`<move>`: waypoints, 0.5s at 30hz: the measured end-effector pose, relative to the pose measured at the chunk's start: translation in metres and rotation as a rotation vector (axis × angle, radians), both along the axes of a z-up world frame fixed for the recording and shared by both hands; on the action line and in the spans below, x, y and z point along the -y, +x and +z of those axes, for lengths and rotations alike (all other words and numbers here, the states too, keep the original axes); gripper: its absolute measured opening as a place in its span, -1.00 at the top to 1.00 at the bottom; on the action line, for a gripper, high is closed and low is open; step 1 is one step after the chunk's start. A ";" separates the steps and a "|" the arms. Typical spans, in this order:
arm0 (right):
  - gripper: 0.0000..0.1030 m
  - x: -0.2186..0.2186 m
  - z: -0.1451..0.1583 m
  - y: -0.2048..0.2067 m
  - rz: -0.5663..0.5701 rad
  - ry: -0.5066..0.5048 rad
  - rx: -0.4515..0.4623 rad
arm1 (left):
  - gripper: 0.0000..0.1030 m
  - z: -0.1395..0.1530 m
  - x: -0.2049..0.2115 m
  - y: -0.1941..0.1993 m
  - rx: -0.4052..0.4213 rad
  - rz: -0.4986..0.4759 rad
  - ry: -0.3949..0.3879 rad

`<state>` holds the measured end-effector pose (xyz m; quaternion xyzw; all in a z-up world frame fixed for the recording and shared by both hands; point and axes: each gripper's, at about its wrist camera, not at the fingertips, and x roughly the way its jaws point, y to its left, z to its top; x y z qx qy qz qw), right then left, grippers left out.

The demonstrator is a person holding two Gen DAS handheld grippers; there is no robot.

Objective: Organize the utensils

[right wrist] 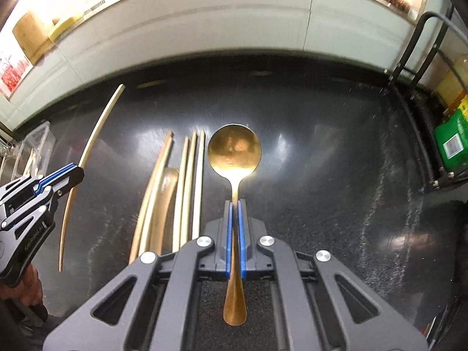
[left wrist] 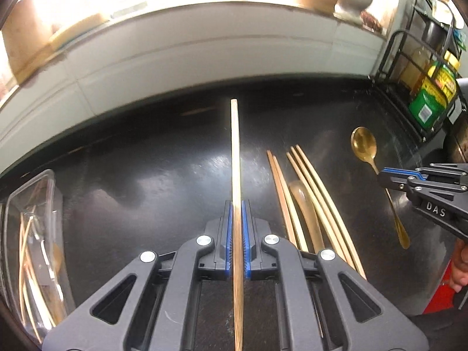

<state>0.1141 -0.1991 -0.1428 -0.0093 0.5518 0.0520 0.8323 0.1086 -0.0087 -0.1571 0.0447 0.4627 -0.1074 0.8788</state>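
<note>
At far left of the dark surface [left wrist: 163,175] sits a clear plastic container [left wrist: 44,193] already holding several chopsticks. Just right of it, the left gripper [left wrist: 237,228] has its jaws closed on a single wooden chopstick [left wrist: 235,146], gripped well back along its length so that a long stretch projects forward. Further right, a loose bundle of chopsticks [left wrist: 295,193] lies flat on the surface with a pale translucent spoon [left wrist: 304,204] among them. Right again, the right gripper [right wrist: 235,228] has its jaws closed on the handle of a gold metal spoon [right wrist: 234,149], bowl forward, handle end trailing behind the pads. A black wire rack [left wrist: 409,67] holding a green tin [left wrist: 433,99] and bottles stands at far right.

Risks, as judged: the chopstick is held by a narrow line of contact and could pivot or slide when tilted toward the container; its long free end could strike the container rim. The spoon's smooth, thin handle may slip or rotate under the weight of the bowl. Both grippers work close together and could collide.

Legible writing: "DAS" on the right gripper body in the left wrist view; lettering on the left gripper body in the right wrist view appears to begin "Gen", remainder unclear. The tin's label is unreadable.
</note>
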 end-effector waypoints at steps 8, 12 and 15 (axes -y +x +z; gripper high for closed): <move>0.91 -0.006 0.048 -0.019 0.037 0.006 0.104 | 0.89 0.041 -0.017 -0.027 0.025 0.069 -0.009; 0.91 -0.010 0.063 -0.029 0.050 0.014 0.141 | 0.89 0.055 -0.025 -0.045 0.052 0.101 0.006; 0.91 -0.012 0.075 -0.037 0.056 0.015 0.169 | 0.89 0.064 -0.029 -0.055 0.071 0.121 0.014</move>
